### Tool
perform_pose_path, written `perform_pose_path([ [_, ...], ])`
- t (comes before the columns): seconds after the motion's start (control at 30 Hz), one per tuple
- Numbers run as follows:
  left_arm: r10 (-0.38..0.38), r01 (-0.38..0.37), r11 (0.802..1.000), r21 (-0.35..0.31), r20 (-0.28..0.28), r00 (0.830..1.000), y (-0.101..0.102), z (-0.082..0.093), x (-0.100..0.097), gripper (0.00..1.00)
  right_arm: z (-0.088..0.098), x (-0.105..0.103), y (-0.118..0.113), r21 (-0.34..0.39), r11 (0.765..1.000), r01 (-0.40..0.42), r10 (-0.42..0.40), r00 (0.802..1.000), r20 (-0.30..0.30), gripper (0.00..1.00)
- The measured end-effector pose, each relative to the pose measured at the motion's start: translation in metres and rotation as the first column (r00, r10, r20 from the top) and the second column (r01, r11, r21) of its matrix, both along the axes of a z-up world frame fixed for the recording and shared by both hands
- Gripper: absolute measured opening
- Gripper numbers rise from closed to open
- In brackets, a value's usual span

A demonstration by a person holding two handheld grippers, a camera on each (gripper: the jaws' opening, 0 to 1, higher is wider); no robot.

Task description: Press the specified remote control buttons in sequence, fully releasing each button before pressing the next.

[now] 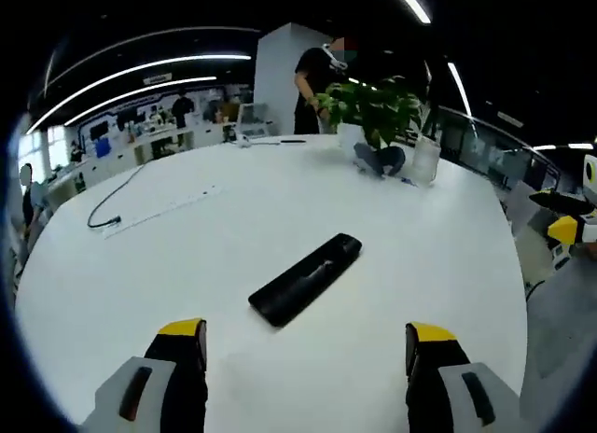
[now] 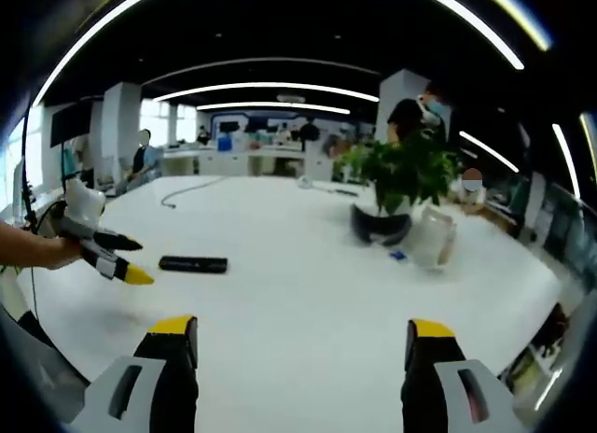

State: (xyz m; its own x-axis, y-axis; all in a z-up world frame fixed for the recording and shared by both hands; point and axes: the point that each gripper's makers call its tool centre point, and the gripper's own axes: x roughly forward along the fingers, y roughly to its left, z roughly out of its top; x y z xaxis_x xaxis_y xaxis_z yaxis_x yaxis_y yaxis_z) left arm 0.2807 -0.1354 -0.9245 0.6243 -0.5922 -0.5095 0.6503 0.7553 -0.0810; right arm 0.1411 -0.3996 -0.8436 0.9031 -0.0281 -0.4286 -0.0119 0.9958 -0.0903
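While it lies flat on the white table (image 1: 280,200), the remote control (image 1: 306,279) reads as a slim, matte black bar with squared ends and a faint row of small markings along its top face (too small to make out as separate buttons). In the left gripper view its long axis runs on a diagonal, the near end down toward the left jaw and the far end up and to the right, pointing toward the potted plant (image 1: 371,111). It sits just ahead of the left gripper (image 1: 308,344), whose yellow-tipped jaws stand wide apart with nothing between them.

In the right gripper view the remote control (image 2: 193,264) lies nearly level across the picture, close to the tip of the left gripper (image 2: 117,256) coming in from the left. The right gripper (image 2: 303,344) also has its jaws spread wide over bare tabletop, well apart from the remote.
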Motion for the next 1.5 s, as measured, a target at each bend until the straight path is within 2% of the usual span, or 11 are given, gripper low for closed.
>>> perform_pose_path([
  [0.3,0.048,-0.047,0.998,-0.050,0.029,0.998,0.020,0.016,-0.041,1.00,0.008,0.001,0.000,0.024,1.000,0.006,-0.007,0.999,0.044,0.97],
  [0.37,0.060,-0.057,0.997,-0.059,0.056,0.997,0.025,0.022,-0.050,1.00,0.016,0.003,0.007,0.087,0.996,-0.015,0.007,0.996,0.093,0.99],
  [0.47,0.071,-0.067,0.997,-0.045,0.096,0.993,0.033,0.027,-0.062,1.00,0.022,0.002,0.005,0.108,0.994,-0.015,0.001,0.991,0.132,0.99],
  [0.7,0.135,-0.123,0.987,-0.102,0.122,0.983,0.039,0.050,-0.085,1.00,0.011,0.002,0.008,0.070,0.997,-0.014,0.008,0.997,0.077,0.99],
  [0.9,0.192,-0.171,0.975,-0.139,0.153,0.969,0.044,0.072,-0.124,1.00,0.010,0.000,0.005,0.067,0.998,-0.008,0.004,0.998,0.069,0.98],
  [0.93,0.153,-0.141,0.987,-0.079,0.171,0.973,0.046,0.074,-0.125,1.00,0.010,0.001,0.005,0.066,0.998,-0.009,0.005,0.998,0.068,0.98],
  [0.97,0.177,-0.166,0.983,-0.075,0.175,0.969,0.050,0.076,-0.125,1.00,0.010,0.001,0.006,0.064,0.998,-0.012,0.008,0.998,0.066,0.98],
  [1.07,0.233,-0.201,0.962,-0.187,0.168,0.958,0.054,0.094,-0.133,1.00,0.008,0.001,0.009,0.057,0.998,-0.023,0.020,0.998,0.054,0.97],
  [1.17,0.276,-0.240,0.942,-0.233,0.136,0.951,0.060,0.097,-0.141,1.00,0.009,0.002,0.008,0.059,0.998,-0.019,0.016,0.998,0.058,0.97],
  [1.37,0.323,-0.263,0.926,-0.272,0.208,0.923,0.058,0.105,-0.143,1.00,0.008,0.002,0.008,0.064,0.998,-0.019,0.016,0.998,0.054,0.97],
  [1.5,0.304,-0.245,0.938,-0.245,0.245,0.921,0.056,0.100,-0.141,1.00,0.007,0.002,0.008,0.058,0.998,-0.018,0.015,0.999,0.047,0.97],
])
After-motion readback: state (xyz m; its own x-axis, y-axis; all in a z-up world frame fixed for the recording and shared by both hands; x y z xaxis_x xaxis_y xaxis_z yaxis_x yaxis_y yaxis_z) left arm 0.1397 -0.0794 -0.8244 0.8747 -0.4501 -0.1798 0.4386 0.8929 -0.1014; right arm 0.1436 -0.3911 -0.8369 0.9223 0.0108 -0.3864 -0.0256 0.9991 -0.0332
